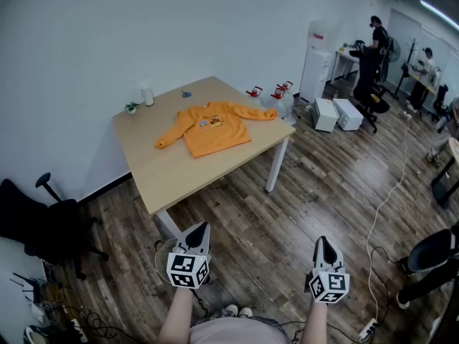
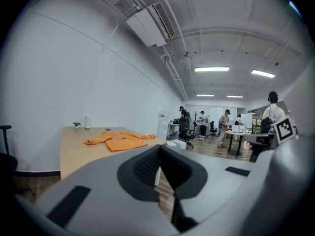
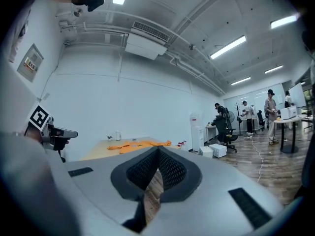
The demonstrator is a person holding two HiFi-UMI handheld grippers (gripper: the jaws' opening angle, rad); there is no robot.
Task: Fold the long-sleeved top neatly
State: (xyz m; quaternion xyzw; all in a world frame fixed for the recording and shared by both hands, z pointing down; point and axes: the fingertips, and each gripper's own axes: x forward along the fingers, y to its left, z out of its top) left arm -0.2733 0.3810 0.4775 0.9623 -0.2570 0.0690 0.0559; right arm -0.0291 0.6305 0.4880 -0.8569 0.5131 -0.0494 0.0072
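Note:
An orange long-sleeved top lies spread flat on the far half of a light wooden table, sleeves out to both sides. It also shows far off as the top in the left gripper view and as the top in the right gripper view. My left gripper and right gripper are held over the wooden floor, well short of the table's near edge. Both point toward the table. Each has its jaws shut with nothing between them.
A small plant and a white cup stand at the table's far left corner. A black office chair sits left of the table. White boxes lie on the floor at right. People stand by desks at the back right.

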